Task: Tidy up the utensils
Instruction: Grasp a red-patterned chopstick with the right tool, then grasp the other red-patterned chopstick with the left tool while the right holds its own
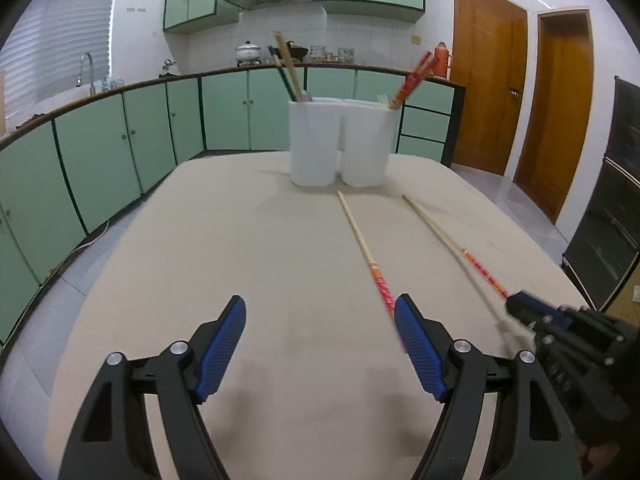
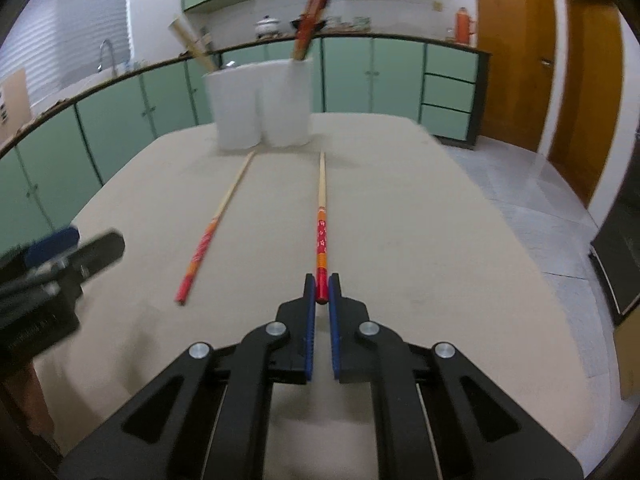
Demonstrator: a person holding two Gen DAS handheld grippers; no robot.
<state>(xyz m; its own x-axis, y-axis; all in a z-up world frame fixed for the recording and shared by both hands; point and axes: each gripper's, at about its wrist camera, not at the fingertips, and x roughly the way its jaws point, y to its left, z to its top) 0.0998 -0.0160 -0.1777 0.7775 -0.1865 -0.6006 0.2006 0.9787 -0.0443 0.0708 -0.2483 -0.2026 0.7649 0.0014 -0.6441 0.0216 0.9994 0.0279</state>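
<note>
Two chopsticks with red-orange handles lie on the beige table. My right gripper (image 2: 322, 289) is shut on the red end of the right chopstick (image 2: 321, 216); it also shows in the left wrist view (image 1: 456, 244), where the right gripper (image 1: 520, 306) sits at its end. The left chopstick (image 2: 218, 224) lies loose; in the left wrist view (image 1: 362, 240) its red end runs beside my right finger. My left gripper (image 1: 320, 324) is open and empty above the table. A white two-compartment holder (image 1: 340, 140) stands at the far end, also in the right wrist view (image 2: 260, 104), holding wooden and red utensils.
The table (image 1: 240, 248) is covered in beige cloth. Green cabinets (image 1: 100, 152) run along the left and back walls. Wooden doors (image 1: 488, 76) are at the right, and a dark oven (image 1: 612, 208) stands at the far right.
</note>
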